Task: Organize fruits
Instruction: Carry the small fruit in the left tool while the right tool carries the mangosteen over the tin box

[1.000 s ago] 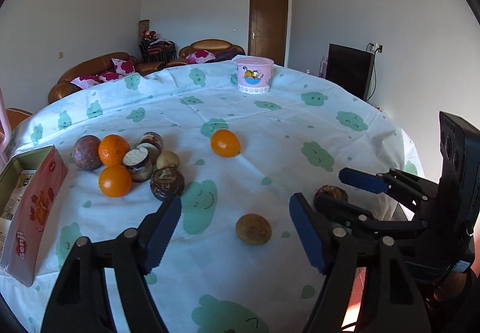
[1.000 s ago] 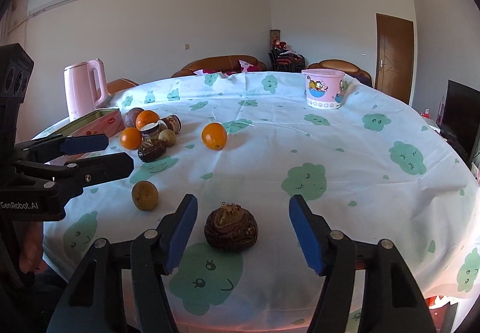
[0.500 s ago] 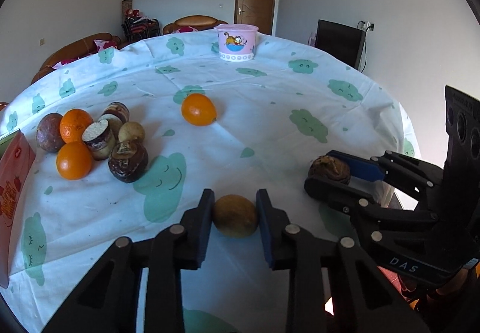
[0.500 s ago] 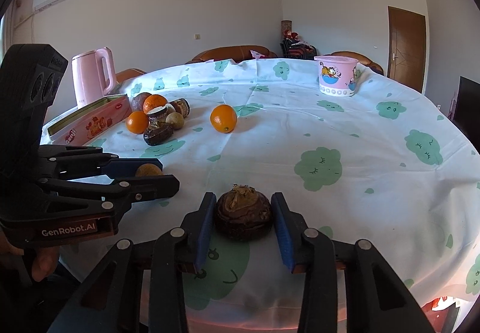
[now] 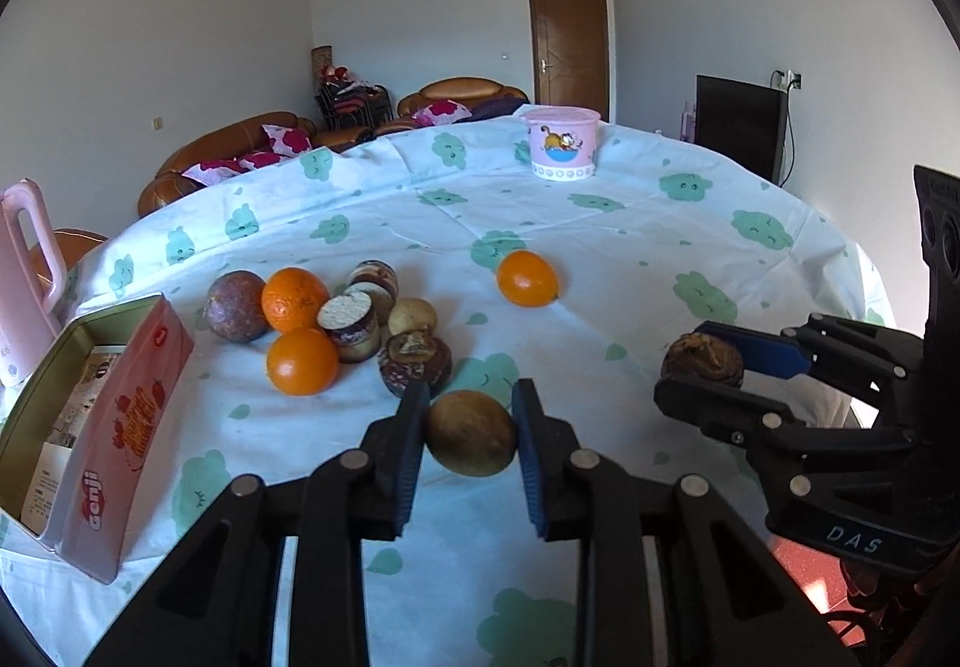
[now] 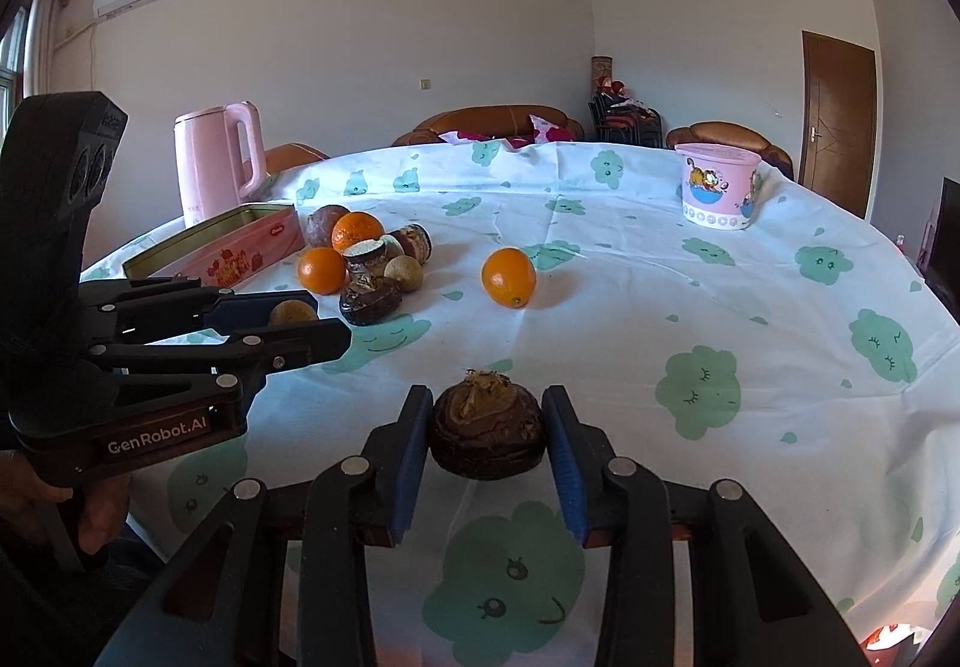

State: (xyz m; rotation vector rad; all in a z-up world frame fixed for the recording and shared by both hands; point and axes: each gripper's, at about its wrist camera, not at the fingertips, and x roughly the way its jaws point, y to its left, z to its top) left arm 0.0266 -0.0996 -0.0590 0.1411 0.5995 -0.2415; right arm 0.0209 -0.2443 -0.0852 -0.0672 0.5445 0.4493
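1. Left gripper [image 5: 471,436]: jaws clamped on the tan round fruit [image 5: 471,440], blue pads pressing both flanks. Fruit sits low over the tablecloth [image 5: 600,223]; can't tell if it's clear of the cloth.
2. Right gripper [image 6: 487,436]: jaws closed on the dark brown fruit [image 6: 487,430], dried stem end up, pads against both sides. Same doubt on lift-off.
3. Progress, my read: both strays are picked, neither delivered. Fruit pile [image 5: 336,325] at 10 o'clock from the left jaws already groups two oranges, a purple one, several brown ones.
4. Left to do: carry both held fruits to the pile, then fetch the lone orange [image 5: 528,278], sitting apart at 12 o'clock, between pile and pink cup [image 5: 561,141].
5. Whether the open tin [image 5: 90,427] at 9 o'clock is the final container, can't tell; it holds papers, no fruit.
6. Room: bare cloth between left jaws and pile, path is short. Right gripper has to cross toward 10 o'clock, where the left one is; go one at a time.
7. Edges: table rim drops away near the right gripper at 3–4 o'clock in the left view. Pink kettle [image 6: 219,159] stands behind the tin, out of the path.
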